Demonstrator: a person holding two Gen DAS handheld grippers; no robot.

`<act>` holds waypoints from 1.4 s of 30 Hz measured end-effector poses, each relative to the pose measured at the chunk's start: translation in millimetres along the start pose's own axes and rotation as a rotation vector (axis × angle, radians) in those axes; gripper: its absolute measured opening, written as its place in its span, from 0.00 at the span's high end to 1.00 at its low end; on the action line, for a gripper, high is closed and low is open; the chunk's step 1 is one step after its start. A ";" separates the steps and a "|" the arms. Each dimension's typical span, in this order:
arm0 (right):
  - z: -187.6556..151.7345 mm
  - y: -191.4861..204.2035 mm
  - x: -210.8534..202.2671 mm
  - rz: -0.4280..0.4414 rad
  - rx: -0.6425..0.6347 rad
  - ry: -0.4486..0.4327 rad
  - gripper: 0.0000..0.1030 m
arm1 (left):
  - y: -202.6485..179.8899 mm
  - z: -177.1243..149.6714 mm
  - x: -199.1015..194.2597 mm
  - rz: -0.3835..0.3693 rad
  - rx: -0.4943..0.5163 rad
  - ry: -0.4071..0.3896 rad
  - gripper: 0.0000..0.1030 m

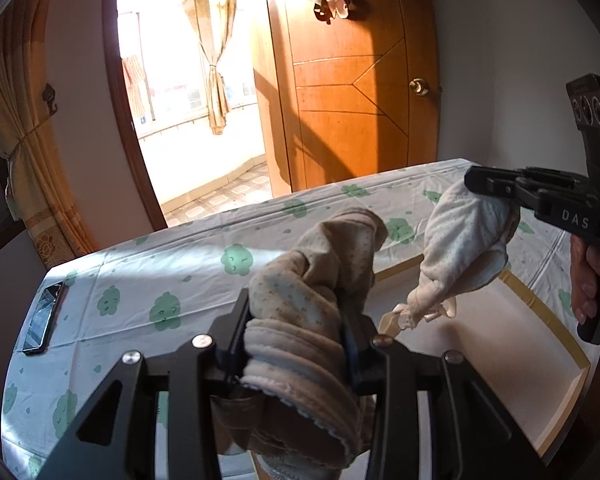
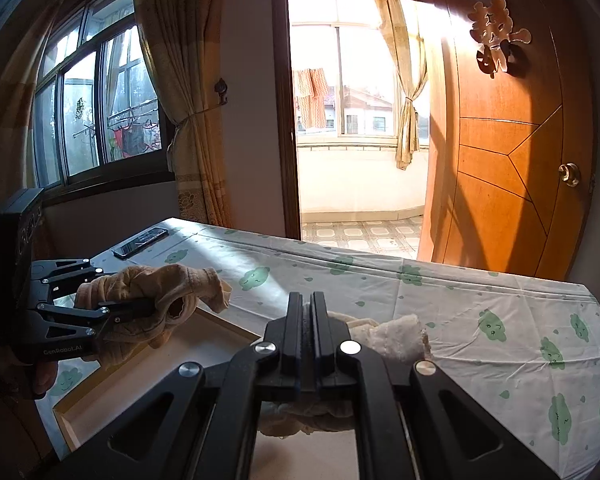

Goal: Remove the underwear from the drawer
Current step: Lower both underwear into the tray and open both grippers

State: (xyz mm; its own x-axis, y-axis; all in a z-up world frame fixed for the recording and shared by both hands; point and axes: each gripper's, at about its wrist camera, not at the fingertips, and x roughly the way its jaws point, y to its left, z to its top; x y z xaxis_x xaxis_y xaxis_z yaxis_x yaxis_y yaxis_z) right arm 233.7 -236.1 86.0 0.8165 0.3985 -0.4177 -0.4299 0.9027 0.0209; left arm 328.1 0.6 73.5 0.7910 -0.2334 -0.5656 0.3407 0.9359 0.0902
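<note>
Fingers of the left gripper clamp bunched beige dotted underwear; right gripper pinches pale cream underwear, both above the white open drawer. Cloud-print tablecloth, black phone, orange wooden door. Grippers read "CenRobot.AI", "DAS".

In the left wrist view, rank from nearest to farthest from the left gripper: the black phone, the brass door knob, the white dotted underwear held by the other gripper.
1. White dotted underwear, right of the left gripper, clamped in the right gripper above the drawer.
2. Black phone, far left on the cloud-print sheet.
3. Brass door knob, on the wooden door beyond the bed.
</note>
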 end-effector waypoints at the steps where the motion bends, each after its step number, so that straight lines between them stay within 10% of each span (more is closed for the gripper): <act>1: -0.4 -1.7 5.2 -0.003 0.005 0.013 0.96 | 0.0 0.4 4.2 0.002 0.001 0.009 0.64; 17: -31.0 -36.2 55.1 -0.107 0.050 0.310 0.96 | -8.2 -11.1 54.0 -0.003 0.035 0.197 0.62; 28: -35.0 -41.7 52.7 -0.088 0.103 0.343 0.91 | -16.9 -9.8 45.6 0.016 0.050 0.191 0.43; 35: -39.1 -48.2 38.0 -0.120 0.129 0.329 0.40 | -16.0 -10.0 28.8 0.024 0.040 0.154 0.32; 42: -42.2 -43.8 19.0 -0.112 0.136 0.311 0.39 | -18.9 -14.3 4.3 0.013 0.023 0.117 0.26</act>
State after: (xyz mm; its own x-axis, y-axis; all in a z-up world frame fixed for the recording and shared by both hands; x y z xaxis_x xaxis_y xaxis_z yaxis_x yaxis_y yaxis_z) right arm 251.8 -274.9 38.7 0.6904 0.2466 -0.6801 -0.2720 0.9596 0.0717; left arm 317.9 -14.3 57.6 0.7312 -0.1876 -0.6559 0.3435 0.9319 0.1164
